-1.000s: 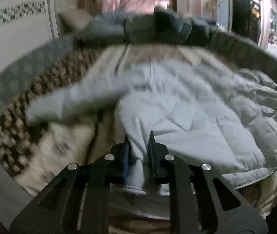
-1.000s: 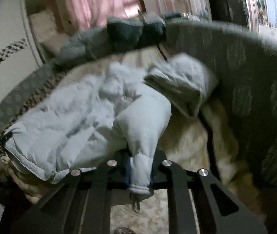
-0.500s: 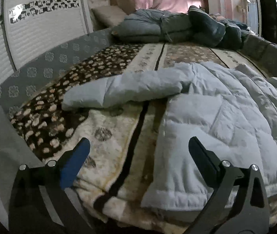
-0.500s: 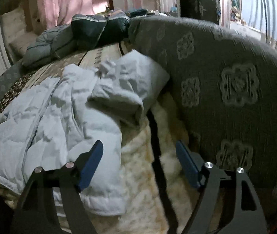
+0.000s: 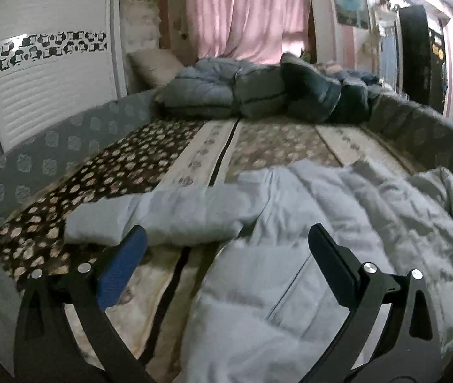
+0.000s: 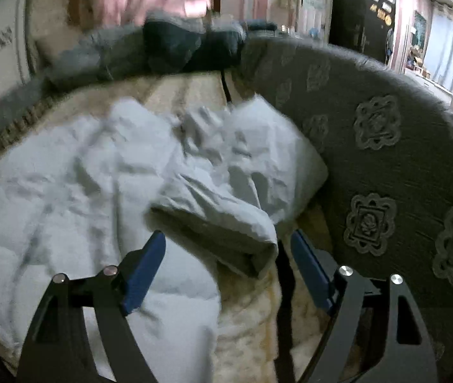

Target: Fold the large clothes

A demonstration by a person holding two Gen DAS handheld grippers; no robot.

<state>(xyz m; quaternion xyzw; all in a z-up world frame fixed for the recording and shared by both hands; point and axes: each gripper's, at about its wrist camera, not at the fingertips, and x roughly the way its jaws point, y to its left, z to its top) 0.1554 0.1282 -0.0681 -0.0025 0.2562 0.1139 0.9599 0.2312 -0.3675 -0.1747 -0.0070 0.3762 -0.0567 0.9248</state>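
A pale grey-blue padded jacket (image 5: 322, 255) lies spread on the bed, one sleeve (image 5: 162, 217) stretched out to the left over the patterned blanket. My left gripper (image 5: 226, 233) hovers above the jacket's near edge, jaws wide open and holding nothing. In the right wrist view the same jacket (image 6: 66, 191) fills the left side, and its other sleeve (image 6: 220, 220) lies folded across it, the cuff end pointing at me. My right gripper (image 6: 226, 236) is open, with that cuff lying between its blue fingers (image 6: 143, 268) but not pressed by them.
Dark padded clothes (image 5: 258, 95) are piled at the far end of the bed. A grey cushioned wall with rosette patterns (image 6: 386, 159) runs along the right side and another (image 5: 50, 150) along the left. White wardrobe doors (image 5: 50, 79) stand behind the left wall.
Both grippers have let go of the jacket and opened wide. The left one rose and drew back from the hem. The right one swung right, toward the folded sleeve.
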